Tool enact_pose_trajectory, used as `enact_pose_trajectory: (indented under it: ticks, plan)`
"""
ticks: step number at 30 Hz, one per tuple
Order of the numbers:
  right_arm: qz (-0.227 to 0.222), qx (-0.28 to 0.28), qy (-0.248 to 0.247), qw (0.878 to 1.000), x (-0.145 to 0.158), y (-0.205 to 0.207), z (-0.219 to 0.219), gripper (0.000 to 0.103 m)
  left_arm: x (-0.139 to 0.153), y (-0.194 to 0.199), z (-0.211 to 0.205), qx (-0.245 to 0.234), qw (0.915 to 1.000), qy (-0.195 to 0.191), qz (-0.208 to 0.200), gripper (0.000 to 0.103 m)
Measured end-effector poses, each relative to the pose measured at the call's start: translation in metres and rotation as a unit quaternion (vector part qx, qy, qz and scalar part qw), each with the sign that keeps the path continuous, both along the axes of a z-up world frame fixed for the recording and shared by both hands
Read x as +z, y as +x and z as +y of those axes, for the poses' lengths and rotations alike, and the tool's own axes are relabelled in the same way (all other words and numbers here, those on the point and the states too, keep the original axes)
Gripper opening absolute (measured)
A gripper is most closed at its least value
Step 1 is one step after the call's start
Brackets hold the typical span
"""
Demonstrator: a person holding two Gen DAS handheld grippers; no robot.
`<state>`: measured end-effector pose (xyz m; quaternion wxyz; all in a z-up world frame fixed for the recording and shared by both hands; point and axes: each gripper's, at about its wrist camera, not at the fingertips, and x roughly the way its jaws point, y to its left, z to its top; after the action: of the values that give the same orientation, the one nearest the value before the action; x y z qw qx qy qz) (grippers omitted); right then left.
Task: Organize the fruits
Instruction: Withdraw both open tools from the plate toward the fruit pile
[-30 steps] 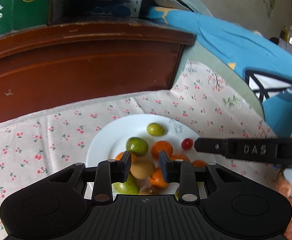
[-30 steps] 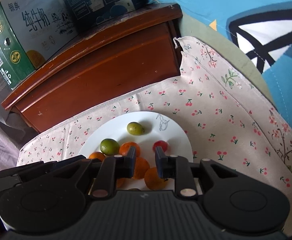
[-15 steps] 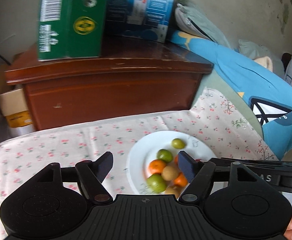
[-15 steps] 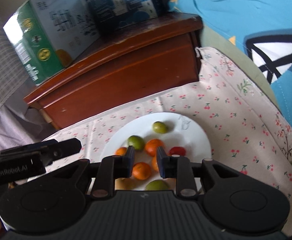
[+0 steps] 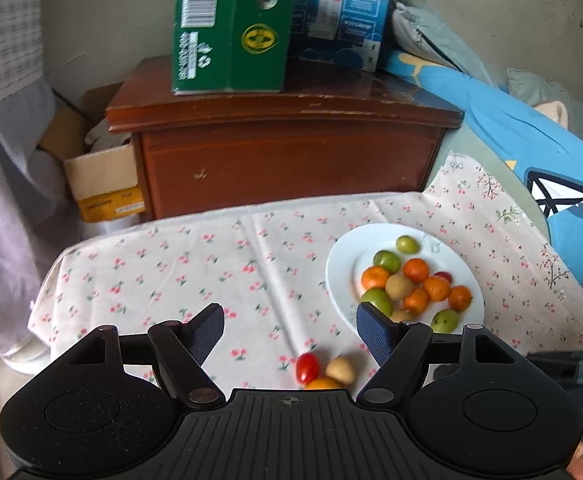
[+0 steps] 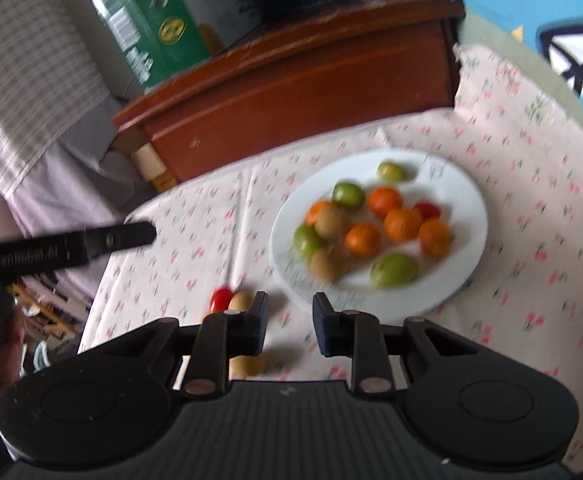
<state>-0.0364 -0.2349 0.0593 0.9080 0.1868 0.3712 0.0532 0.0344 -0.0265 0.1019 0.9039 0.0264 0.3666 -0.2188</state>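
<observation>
White and round, the ceramic plate [image 5: 337,280] sits on the right part of a cream cloth printed with small red cherries [image 5: 195,264], and it carries a heap of small fruit: orange mandarins [image 5: 416,270], green plums [image 5: 386,260], tan round fruits [image 5: 398,286] and one red cherry tomato at the far right of the heap [image 6: 427,210]. Near the plate's left edge, on the bare cloth, lie a second red cherry tomato [image 5: 307,367], a tan fruit [image 5: 341,370] touching it, and an orange fruit [image 5: 322,383] half hidden by the tool body. The left gripper [image 5: 290,330] hangs above these three with its blue-padded jaws spread wide and nothing between them. The right gripper [image 6: 290,318] has its jaws narrow, a small gap between the pads, with nothing gripped. Beyond the cloth stands a dark red wooden cabinet [image 5: 287,152] bearing a green carton [image 5: 231,24] and a blue box [image 5: 343,12].
</observation>
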Motion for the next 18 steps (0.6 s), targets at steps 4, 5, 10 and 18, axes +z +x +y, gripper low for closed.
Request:
enact_pose_trajectory:
  ticks: [4,5,10,18]
  plan:
    - [0.016,0.03,-0.004,0.999,-0.012,-0.004,0.015,0.026,-0.005,-0.002,0.008,0.01,0.9998,0.015,0.005,0.073]
    - [0.019,0.035,-0.006,0.999,-0.014,-0.004,0.018,0.026,-0.007,-0.002,0.009,0.012,0.9997,0.019,0.007,0.073]
    - [0.03,0.056,-0.012,0.998,-0.023,-0.001,0.03,0.028,-0.02,0.002,0.014,0.021,0.9987,0.031,0.035,0.073]
    - [0.039,0.078,-0.025,0.996,-0.032,0.005,0.044,0.032,-0.04,0.005,0.009,0.016,0.9969,0.046,0.062,0.073]
